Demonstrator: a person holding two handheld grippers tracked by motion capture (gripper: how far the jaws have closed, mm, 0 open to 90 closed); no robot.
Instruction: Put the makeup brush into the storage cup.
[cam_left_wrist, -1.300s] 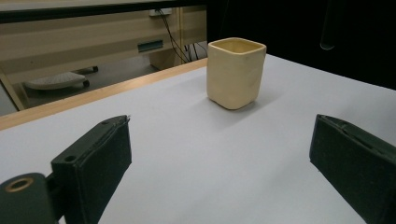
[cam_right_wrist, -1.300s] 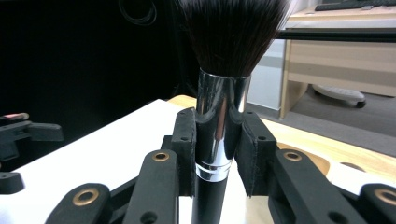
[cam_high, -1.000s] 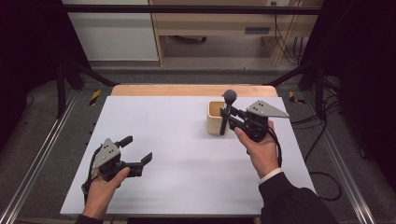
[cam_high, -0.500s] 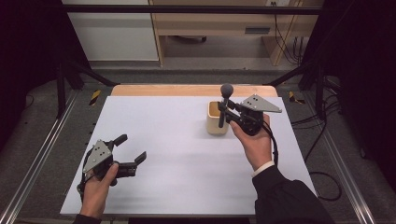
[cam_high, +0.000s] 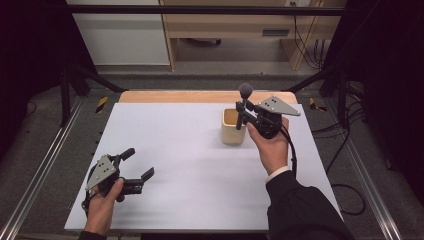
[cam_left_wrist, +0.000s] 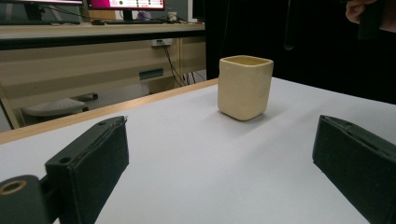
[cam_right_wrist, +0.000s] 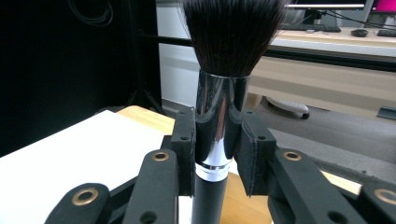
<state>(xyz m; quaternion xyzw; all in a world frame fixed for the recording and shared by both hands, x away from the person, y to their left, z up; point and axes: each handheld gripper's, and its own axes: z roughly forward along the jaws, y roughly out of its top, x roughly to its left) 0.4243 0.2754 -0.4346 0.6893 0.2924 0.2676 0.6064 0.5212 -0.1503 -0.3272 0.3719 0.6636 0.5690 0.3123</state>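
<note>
A: Status? The right gripper (cam_high: 242, 116) clamps the brush (cam_right_wrist: 219, 100) upright, above the cup (cam_high: 233, 126), at the table's two o'clock.

B: Risk: misaligned lowering strikes the rim, tipping the cup. The left gripper (cam_high: 136, 167) stays released.

The high view looks forward and down on the tabletop (cam_high: 200, 150). The left gripper view skims low and shares the cup (cam_left_wrist: 244, 86). The right gripper view sits close on the brush (cam_right_wrist: 219, 116).
</note>
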